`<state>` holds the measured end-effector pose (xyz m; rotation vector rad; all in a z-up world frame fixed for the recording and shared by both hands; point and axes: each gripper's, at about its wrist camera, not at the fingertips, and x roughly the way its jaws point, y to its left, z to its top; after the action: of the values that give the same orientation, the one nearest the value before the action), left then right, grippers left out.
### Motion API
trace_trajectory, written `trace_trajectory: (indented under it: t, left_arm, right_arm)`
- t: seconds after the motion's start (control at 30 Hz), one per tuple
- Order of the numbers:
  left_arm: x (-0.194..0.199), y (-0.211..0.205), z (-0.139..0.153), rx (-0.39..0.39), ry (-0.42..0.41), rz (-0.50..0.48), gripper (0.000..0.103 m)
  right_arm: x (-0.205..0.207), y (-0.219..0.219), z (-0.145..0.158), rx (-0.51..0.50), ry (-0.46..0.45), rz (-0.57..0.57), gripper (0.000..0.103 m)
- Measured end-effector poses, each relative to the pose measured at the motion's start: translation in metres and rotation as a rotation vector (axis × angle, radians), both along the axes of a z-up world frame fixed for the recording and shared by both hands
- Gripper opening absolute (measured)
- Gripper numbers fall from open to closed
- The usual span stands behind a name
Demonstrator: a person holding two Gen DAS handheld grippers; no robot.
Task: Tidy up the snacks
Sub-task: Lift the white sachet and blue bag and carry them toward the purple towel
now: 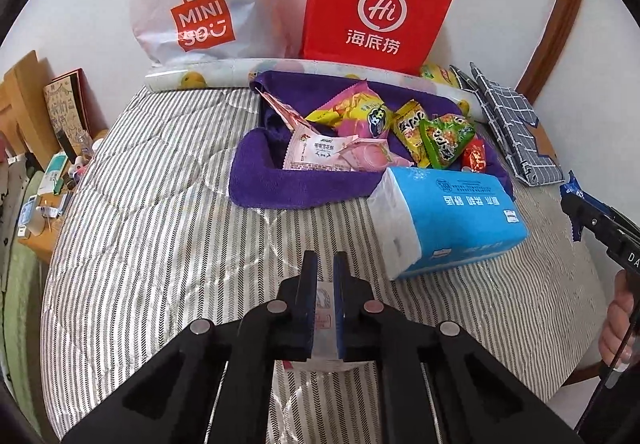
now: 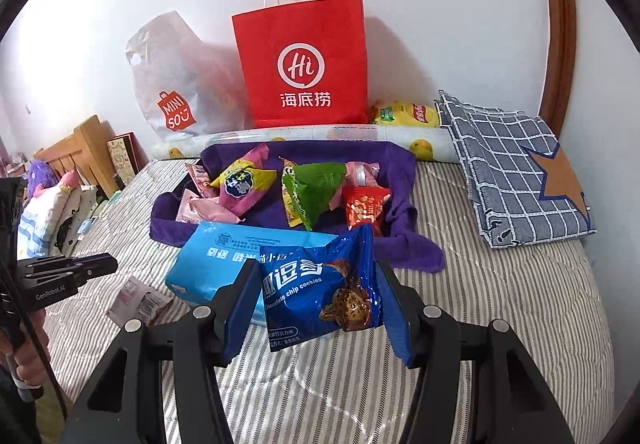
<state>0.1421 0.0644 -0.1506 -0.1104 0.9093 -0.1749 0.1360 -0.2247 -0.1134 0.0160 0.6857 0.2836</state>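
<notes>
My left gripper is shut, hovering over the striped quilt. A small white and pink packet shows flat through the slit between its fingers. In the right wrist view that packet lies on the quilt just under the left gripper. My right gripper is shut on a blue chocolate chip cookie packet, held above the bed. Ahead stands a box lined with a purple towel that holds several snack packets. A blue tissue pack lies against its near side.
A red paper bag and a white plastic bag lean on the wall behind a rolled fruit-print mat. A folded blue checked cloth lies at the right. A cluttered wooden bedside table is at the left.
</notes>
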Motion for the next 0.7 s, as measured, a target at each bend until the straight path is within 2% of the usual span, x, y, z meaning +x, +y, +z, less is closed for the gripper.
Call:
trace_trajectory:
  t: [0.03, 0.07, 0.13, 0.23, 0.37, 0.53, 0.63, 0.7]
  left_arm:
    - [0.000, 0.001, -0.001, -0.006, 0.011, -0.003, 0.018]
    - [0.001, 0.002, -0.005, -0.019, 0.032, -0.007, 0.035]
    - [-0.004, 0.004, -0.010, -0.019, 0.028, 0.009, 0.056]
    - [-0.011, 0.000, -0.017, 0.015, 0.010, 0.011, 0.074]
    - [-0.011, -0.012, -0.037, 0.057, 0.053, -0.012, 0.075]
    - [-0.005, -0.014, -0.061, 0.050, 0.109, 0.001, 0.075]
    - [-0.006, -0.019, -0.064, 0.082, 0.070, 0.017, 0.073]
    - [-0.007, -0.024, -0.067, 0.120, 0.056, 0.022, 0.066]
  right_arm:
    - [0.000, 0.001, 0.000, 0.002, -0.001, 0.002, 0.055]
    - [-0.001, 0.001, 0.000, 0.001, -0.003, 0.003, 0.055]
    - [-0.002, 0.003, -0.001, -0.002, -0.004, 0.006, 0.055]
    - [-0.003, 0.006, -0.005, -0.005, 0.005, 0.012, 0.055]
    - [-0.006, 0.008, -0.013, -0.006, 0.018, 0.017, 0.055]
    - [-0.010, 0.006, -0.020, -0.005, 0.030, 0.017, 0.055]
    - [-0.009, 0.004, -0.021, -0.003, 0.034, 0.011, 0.055]
    - [-0.008, 0.003, -0.020, 0.000, 0.033, 0.006, 0.055]
